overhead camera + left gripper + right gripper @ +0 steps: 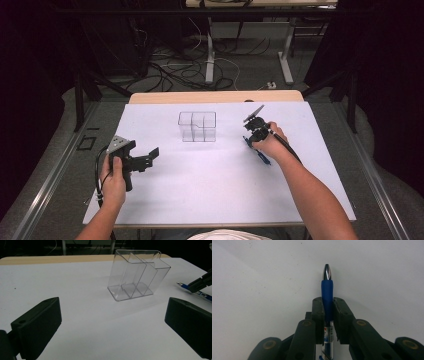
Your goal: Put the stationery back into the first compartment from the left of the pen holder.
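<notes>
1. The right gripper (328, 303) has its two black jaws closed on a blue pen with a silver tip and a clear barrel (327, 287); the pads press on the pen's blue grip section from both sides.
2. In the right gripper view the pen's silver tip points away from the gripper, over the white table sheet (262, 277), and the barrel runs back between the jaws.
3. In the high view the right gripper (256, 131) sits right of the table's middle, held by the person's right hand (272, 145), and the pen (260, 156) lies low on the sheet under that hand, its blue length running to the near right.
4. A clear plastic organiser box with upright dividers (197, 126) stands on the sheet at the middle of the table, towards the far side, just left of the right gripper and apart from it.
5. The left gripper (147, 159) rests at the near left, held by the left hand (114, 182), well apart from the box.
6. In the left gripper view its jaws stand wide open with nothing between them, facing the box (137, 275); the pen's tip (180, 285) shows at the far right.
</notes>
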`<state>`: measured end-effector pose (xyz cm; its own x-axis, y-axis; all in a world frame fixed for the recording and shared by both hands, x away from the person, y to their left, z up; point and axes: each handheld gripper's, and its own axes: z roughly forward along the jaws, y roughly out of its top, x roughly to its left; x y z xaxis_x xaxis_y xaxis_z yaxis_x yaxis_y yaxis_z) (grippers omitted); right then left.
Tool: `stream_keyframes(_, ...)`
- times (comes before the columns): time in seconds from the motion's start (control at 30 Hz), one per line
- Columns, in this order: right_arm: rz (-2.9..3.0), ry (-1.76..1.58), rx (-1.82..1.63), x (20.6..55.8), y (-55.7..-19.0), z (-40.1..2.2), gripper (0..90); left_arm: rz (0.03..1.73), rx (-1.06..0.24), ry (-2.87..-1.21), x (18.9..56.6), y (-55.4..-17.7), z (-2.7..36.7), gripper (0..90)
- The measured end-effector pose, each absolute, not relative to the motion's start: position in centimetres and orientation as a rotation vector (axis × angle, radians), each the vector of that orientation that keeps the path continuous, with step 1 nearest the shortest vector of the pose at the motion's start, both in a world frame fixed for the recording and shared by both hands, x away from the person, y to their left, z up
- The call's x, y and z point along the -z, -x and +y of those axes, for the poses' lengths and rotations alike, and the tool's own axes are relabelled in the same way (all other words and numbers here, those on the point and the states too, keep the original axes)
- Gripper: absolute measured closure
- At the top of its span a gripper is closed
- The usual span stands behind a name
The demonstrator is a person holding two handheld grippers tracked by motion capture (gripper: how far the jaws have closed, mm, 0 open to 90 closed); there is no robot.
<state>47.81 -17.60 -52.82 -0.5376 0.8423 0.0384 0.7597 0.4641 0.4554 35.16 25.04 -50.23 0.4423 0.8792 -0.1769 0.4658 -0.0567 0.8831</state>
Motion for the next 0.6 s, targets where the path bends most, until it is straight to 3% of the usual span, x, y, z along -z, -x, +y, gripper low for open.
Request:
stream_keyframes(0.13,2.549,-1.401,-0.506,51.8,-47.8,-17.7,80.4,1.176,-0.515,-1.691,50.2,-35.2,25.0,0.6)
stream_keyframes(0.6,2.480,-1.414,-0.710,51.0,-47.9,-18.2,80.5,1.176,-0.515,-1.693,50.3,-35.2,25.0,0.6)
